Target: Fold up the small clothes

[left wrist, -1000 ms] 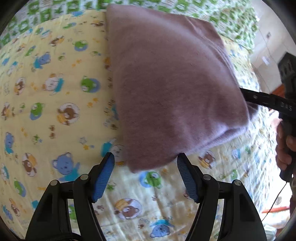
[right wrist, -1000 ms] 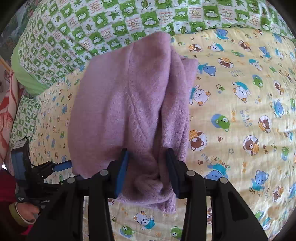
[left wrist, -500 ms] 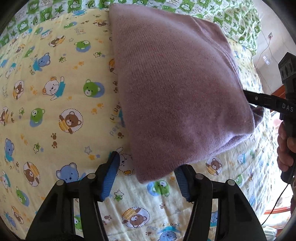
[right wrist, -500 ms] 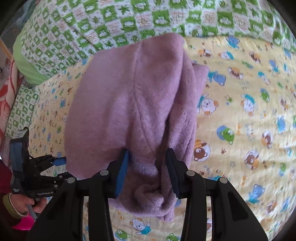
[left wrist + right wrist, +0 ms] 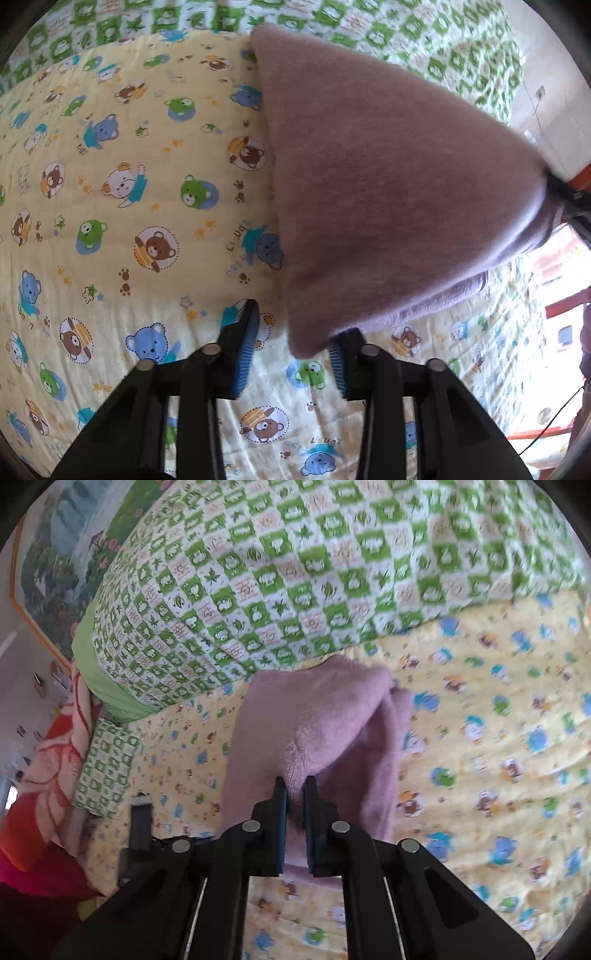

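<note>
Both grippers' fingers have narrowed: the right gripper [image 5: 295,794] now clamps and lifts the mauve knitted garment [image 5: 388,192] off the bed, while the left gripper [image 5: 295,339] closes around its near corner, not yet gripping, so the fold is starting.

A bright room: landscape painting [image 5: 62,550] on pale wall [image 5: 22,686], tiled floor [image 5: 546,103] beside the bed.

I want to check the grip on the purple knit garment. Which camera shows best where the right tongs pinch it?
The right wrist view: the right tongs are shut on a bunched fold of the purple knit garment. The left wrist view shows only the garment's broad lifted face, with that pinch at the far edge, mostly hidden.
</note>
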Available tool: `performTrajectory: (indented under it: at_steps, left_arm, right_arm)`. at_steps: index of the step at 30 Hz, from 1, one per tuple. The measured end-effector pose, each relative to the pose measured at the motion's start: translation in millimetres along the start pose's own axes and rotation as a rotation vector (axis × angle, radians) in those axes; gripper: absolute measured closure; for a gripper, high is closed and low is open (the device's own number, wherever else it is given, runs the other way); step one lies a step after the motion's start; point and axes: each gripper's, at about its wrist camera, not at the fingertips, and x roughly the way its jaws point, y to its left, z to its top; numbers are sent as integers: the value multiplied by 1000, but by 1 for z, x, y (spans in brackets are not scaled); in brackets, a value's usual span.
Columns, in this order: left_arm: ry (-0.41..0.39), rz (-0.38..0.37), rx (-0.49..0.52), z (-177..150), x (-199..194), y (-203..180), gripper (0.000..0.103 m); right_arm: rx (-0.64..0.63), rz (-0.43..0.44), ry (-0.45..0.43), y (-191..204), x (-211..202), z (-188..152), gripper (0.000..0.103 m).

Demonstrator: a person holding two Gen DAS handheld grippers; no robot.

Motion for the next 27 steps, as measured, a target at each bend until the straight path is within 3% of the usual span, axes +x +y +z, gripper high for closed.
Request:
performTrajectory:
  at_steps: [6,11,13,16,18,21,24,27]
  left_arm:
    - [60,23,22,-11,15,-2,76]
    - [78,37,74,-16,17,-4,76]
    - [90,24,71,-17,12,-6,75]
    - [85,-33,61,-19,-5,-10,72]
    - [68,-75,58,-20,-21,-9,59]
    - [18,-145,51,-10,-47,-8,51]
    - [-33,-134,24,16,-58,-5,40]
    - [-55,-86,-7,49,-51,1,40]
  right_arm:
    - [158,-36,90,-59,58,-39,94]
    - [196,-58,101,-68,73,-51,93]
    - [187,-71,95,-63,68,-47,90]
    - [183,-83,71,-58,56,-39,76]
    - [186,-94,20,-55,47,-31,71]
    - [214,-67,-38,-61,39,-12,64]
    - [231,-66,-56,-68,52,14,63]
    - [227,-72,-44,-70,77,37,63]
